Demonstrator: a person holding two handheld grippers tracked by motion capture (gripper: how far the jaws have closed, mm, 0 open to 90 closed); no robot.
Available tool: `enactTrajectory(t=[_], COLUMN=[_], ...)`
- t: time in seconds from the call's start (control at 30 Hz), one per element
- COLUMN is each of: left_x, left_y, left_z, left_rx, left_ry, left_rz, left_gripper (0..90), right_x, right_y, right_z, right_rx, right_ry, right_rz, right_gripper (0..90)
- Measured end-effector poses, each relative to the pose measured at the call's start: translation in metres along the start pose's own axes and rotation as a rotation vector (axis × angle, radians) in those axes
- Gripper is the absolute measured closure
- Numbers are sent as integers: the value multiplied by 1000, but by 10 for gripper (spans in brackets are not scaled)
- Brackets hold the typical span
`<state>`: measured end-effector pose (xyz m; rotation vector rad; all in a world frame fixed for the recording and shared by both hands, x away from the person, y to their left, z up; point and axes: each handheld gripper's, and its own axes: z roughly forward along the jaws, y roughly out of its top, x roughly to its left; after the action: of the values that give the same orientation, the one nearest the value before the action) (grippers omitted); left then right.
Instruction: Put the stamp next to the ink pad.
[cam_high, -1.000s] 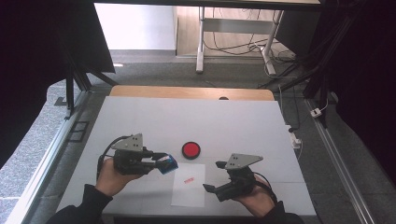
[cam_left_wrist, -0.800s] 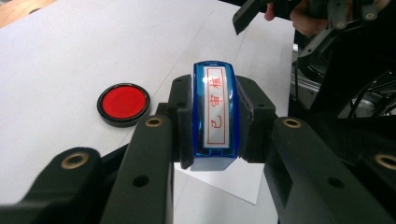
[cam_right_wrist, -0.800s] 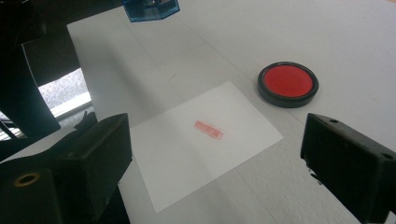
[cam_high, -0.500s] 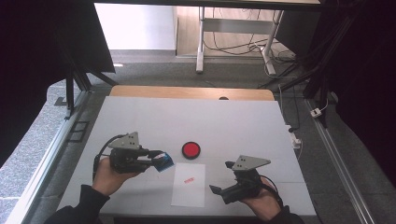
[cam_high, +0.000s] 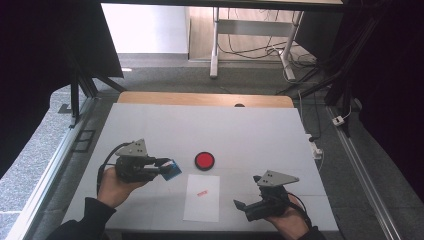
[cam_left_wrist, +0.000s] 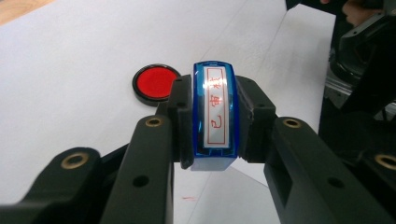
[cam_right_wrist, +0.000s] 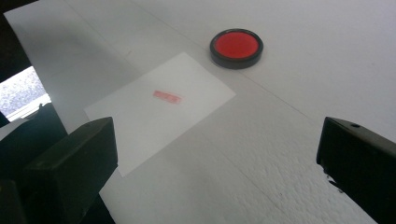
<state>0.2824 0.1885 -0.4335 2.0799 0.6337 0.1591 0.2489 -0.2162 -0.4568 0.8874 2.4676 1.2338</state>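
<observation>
Left tongs clamping blue stamp by its flat sides, hovering above white desk, left of paper sheet. Stamp appearing light, rigid, glossy plastic, likely slippery; gripping at mid-body across broad faces seeming safest. Round red ink pad in black rim lying beyond sheet, apart from it. Sheet thin, matte, limp, bearing small red imprint. Right tongs standing wide open, holding nothing, having just been opening, resting near sheet's right edge.
</observation>
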Motion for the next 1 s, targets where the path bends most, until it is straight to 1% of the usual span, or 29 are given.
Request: enactTrajectory(t=[0.07,0.17,0.23,0.33,0.53,0.67,0.8,1.0], left_x=[1,3,5,8,15,20,26,35], left_y=[-1,-1,-2,-4,-8,-11,-16,-22], left_z=[0,0,-1,-1,-1,-2,-1,-1], left_rx=[5,9,11,21,38,44,55,80], left_ry=[11,28,33,57,91,111,141,191], left_rz=[-4,-11,-18,-26,-46,-62,-84,-109], left_gripper=[706,706,705,706,706,706,706,706], right_x=[-2,-5,-7,-10,-15,-18,-21,-23], right_y=[-2,-6,-9,-12,-18,-22,-26,-28], right_z=[-3,-6,-9,-13,-20,-25,-28,-35], right_rx=[7,22,29,31,45,49,60,43], right_ry=[-6,-35,-52,-64,-104,-111,-112,-122], right_rz=[2,-3,3,22,33,51,65,80], right_gripper=[0,0,0,0,0,0,0,0])
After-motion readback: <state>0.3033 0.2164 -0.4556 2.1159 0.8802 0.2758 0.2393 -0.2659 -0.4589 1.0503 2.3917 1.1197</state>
